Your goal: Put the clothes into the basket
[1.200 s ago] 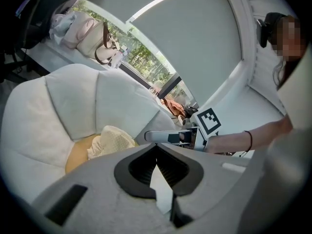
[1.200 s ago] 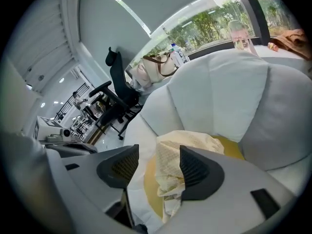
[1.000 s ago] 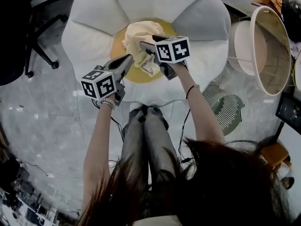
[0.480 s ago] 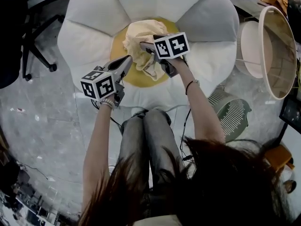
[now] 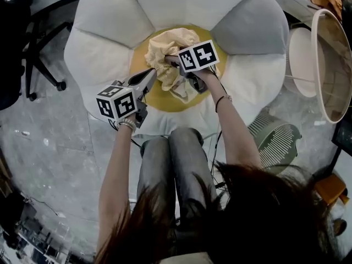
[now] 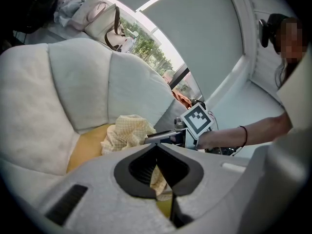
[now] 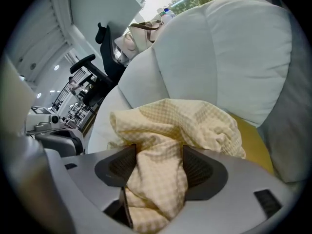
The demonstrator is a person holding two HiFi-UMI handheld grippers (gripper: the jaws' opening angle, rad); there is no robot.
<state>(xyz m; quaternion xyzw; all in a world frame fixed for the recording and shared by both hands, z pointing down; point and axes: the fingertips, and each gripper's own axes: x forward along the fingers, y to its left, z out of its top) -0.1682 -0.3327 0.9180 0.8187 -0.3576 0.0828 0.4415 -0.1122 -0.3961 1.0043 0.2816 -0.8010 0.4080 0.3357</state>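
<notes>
Cloth (image 5: 165, 43) sits mid-cushion (image 5: 110, 15), with the basket (image 5: 334, 65) off at 3 o'clock. Right tongs (image 7: 158, 155) are opening around a fold, probably to grab it. Left tongs (image 6: 155, 147) are pinched narrow at 9, look empty.

Non-task stuff: flower-shaped seat (image 5: 110, 21), white and grey petals, yellow centre (image 5: 165, 100). Black office chair (image 5: 38, 59) to its left on the grey floor (image 5: 55, 147). Green slatted object (image 5: 275, 142) on the floor at lower right. Left gripper view: pale handbag (image 6: 105, 21) behind the seat.
</notes>
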